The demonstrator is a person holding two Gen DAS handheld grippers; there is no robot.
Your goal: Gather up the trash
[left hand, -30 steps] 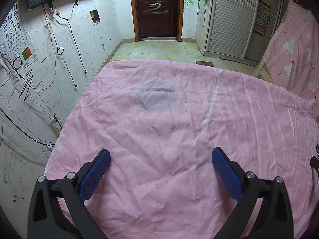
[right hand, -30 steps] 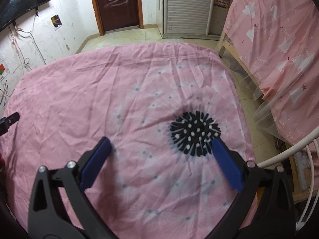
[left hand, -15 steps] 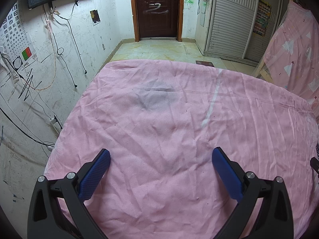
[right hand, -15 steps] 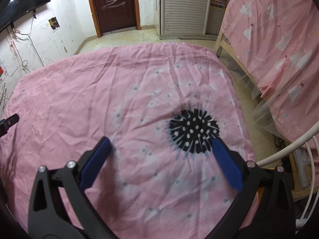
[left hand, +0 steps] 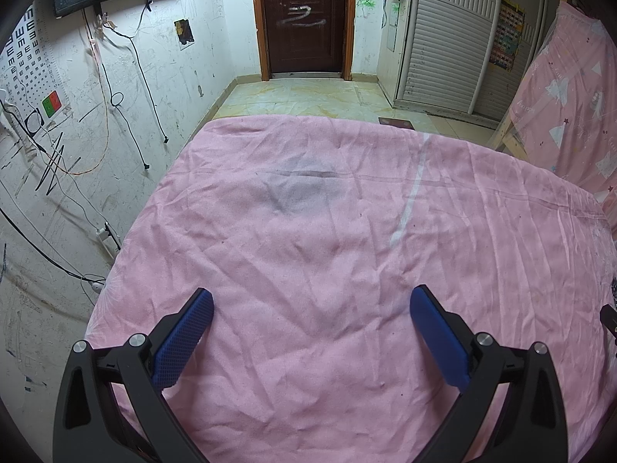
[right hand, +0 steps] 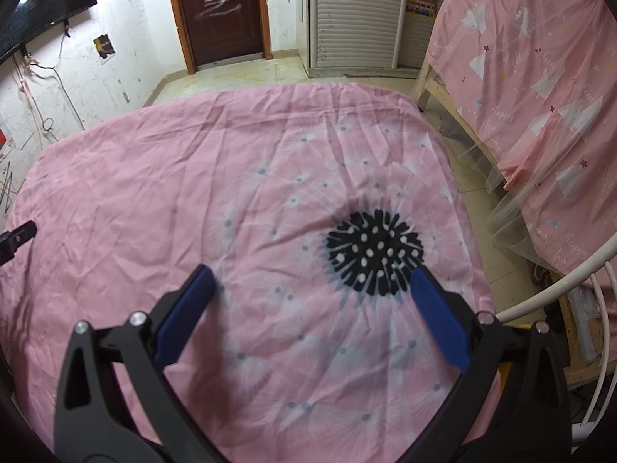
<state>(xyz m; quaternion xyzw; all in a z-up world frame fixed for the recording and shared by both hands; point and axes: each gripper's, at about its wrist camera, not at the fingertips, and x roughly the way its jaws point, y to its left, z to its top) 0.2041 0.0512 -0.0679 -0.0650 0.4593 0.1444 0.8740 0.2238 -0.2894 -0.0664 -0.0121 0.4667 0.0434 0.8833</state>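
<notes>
A wrinkled pink sheet [left hand: 327,231] covers a bed and fills both wrist views. No trash shows on it in either view. My left gripper [left hand: 312,299] hangs open above the plain pink part, nothing between its blue pads. My right gripper [right hand: 310,276] is also open and empty, over the part of the sheet [right hand: 193,177] printed with a black dandelion head [right hand: 372,256]. A tip of the left gripper [right hand: 15,237] shows at the left edge of the right wrist view.
A scribbled white wall [left hand: 77,146] with loose cables runs along the bed's left side. Beyond the bed lie a tiled floor [left hand: 308,96], a dark door [left hand: 304,15] and a slatted wardrobe [left hand: 447,46]. A pink-draped wooden frame [right hand: 540,88] and a white rail [right hand: 559,285] stand to the right.
The right gripper has drifted a little, so the dandelion print and the bed have shifted slightly in its view. The left gripper's view is unchanged.
</notes>
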